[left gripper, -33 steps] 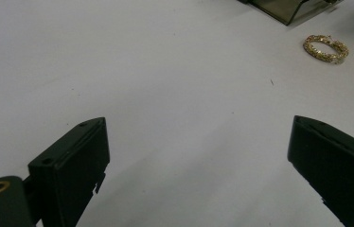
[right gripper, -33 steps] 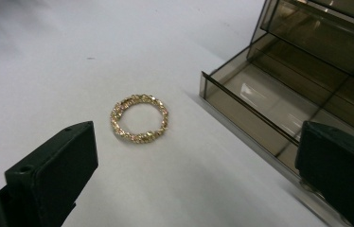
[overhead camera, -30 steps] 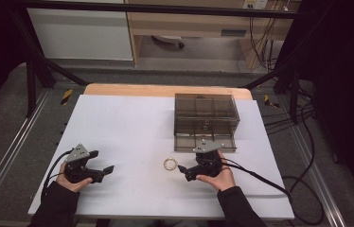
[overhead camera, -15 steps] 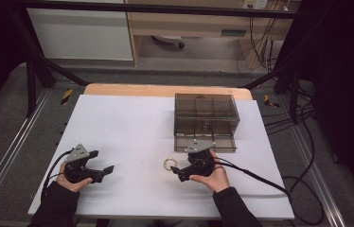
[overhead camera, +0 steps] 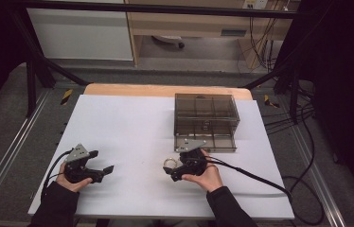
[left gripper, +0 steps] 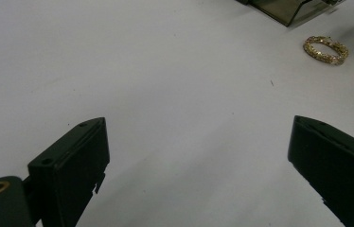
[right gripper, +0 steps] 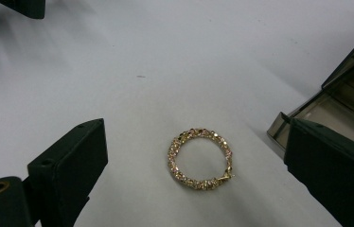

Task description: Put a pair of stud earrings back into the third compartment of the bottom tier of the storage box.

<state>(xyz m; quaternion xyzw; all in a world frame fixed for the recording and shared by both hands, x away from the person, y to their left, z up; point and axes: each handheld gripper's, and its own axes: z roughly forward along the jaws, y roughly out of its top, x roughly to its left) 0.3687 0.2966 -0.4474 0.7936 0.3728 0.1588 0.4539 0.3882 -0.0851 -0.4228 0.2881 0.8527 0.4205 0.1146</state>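
On the white bench (overhead camera: pixel 132 127), toward the near right, a gold bracelet (right gripper: pixel 200 158) is lying flat as a closed ring, just left of the near corner of a smoked clear drawer box (overhead camera: pixel 206 120). The lowest drawer of that box is standing pulled out toward the near edge.

The right tongs (overhead camera: pixel 171 171) are hovering directly at the bracelet, jaws standing wide apart and gripping nothing. In the right gripper view the ring is sitting between the two jaws, slightly ahead of their tips and a little toward the right-hand jaw, touching neither. Being round, the bracelet is presenting no long axis; its clasp is lying on the side nearest the tongs, toward the right.

The left tongs (overhead camera: pixel 103 169) are resting well apart from the work at the near left of the bench, jaws likewise wide apart and empty. In the left gripper view the bracelet is appearing far off at the upper right.

Judgement: the right hand is plainly the nearer and is lining up for the pickup. The coming move is calling for a short advance and descent so the jaws are straddling one side of the ring before closing.
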